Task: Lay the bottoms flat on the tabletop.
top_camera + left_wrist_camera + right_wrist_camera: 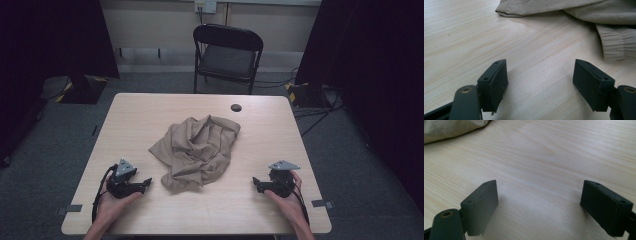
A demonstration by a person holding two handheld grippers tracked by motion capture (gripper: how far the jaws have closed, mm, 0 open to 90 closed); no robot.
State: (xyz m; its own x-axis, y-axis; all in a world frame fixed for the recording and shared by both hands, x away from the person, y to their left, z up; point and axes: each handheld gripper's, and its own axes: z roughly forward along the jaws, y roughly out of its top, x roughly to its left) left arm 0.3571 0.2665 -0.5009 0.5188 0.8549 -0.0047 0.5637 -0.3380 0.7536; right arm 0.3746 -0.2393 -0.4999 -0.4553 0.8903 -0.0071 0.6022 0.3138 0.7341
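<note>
A crumpled beige garment lies in a heap at the middle of the light wooden table. My left gripper rests low at the front left, a short way left of the cloth, open with nothing between its jaws. In the left gripper view the gripper faces the garment's hem and a ribbed cuff. My right gripper sits at the front right, open and empty, apart from the cloth. In the right gripper view the gripper stands over bare wood, with a bit of the garment at the top left.
A small dark round cap is set in the table near its far edge. A black folding chair stands behind the table. Dark curtains hang at both sides, and cables run on the floor at the right.
</note>
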